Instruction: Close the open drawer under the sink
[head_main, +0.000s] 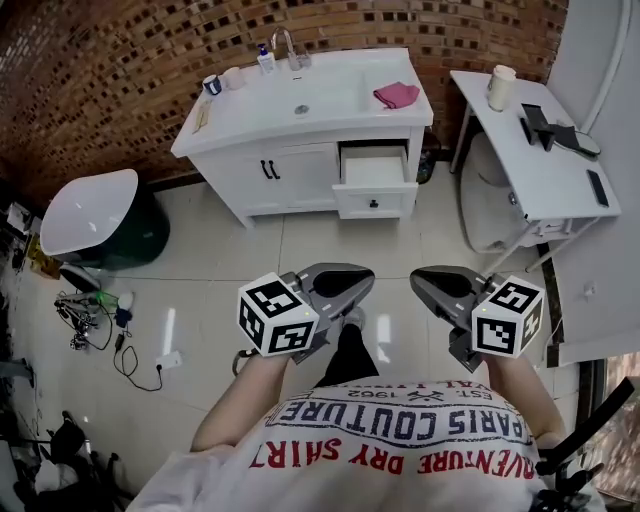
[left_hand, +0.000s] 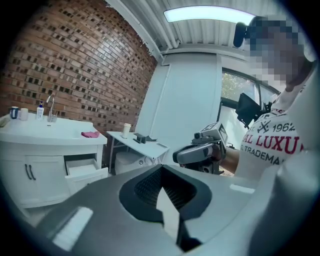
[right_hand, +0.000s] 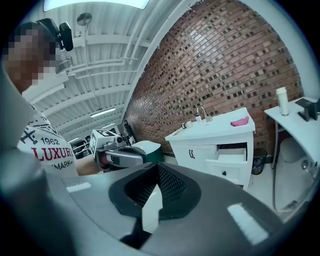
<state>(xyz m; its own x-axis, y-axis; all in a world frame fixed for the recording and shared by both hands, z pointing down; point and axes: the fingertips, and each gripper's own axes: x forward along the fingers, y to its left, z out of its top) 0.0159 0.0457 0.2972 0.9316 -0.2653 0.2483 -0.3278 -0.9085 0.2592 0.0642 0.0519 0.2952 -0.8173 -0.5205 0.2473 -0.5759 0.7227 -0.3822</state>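
Observation:
A white vanity (head_main: 290, 175) with a sink stands against the brick wall. Its upper right drawer (head_main: 375, 180) is pulled out and looks empty. The drawer also shows in the left gripper view (left_hand: 85, 167) and in the right gripper view (right_hand: 231, 159). My left gripper (head_main: 350, 283) and right gripper (head_main: 432, 285) are held side by side in front of the person's chest, well short of the vanity. Both are shut with nothing between the jaws. Each gripper's camera looks sideways at the other: the right gripper (left_hand: 200, 152) and the left gripper (right_hand: 120, 157).
A pink cloth (head_main: 397, 95), a faucet (head_main: 288, 48) and small bottles sit on the counter. A white folding table (head_main: 540, 170) with a cup (head_main: 500, 87) stands right of the vanity. A white-topped green tub (head_main: 95, 220) and floor cables (head_main: 95, 320) lie left.

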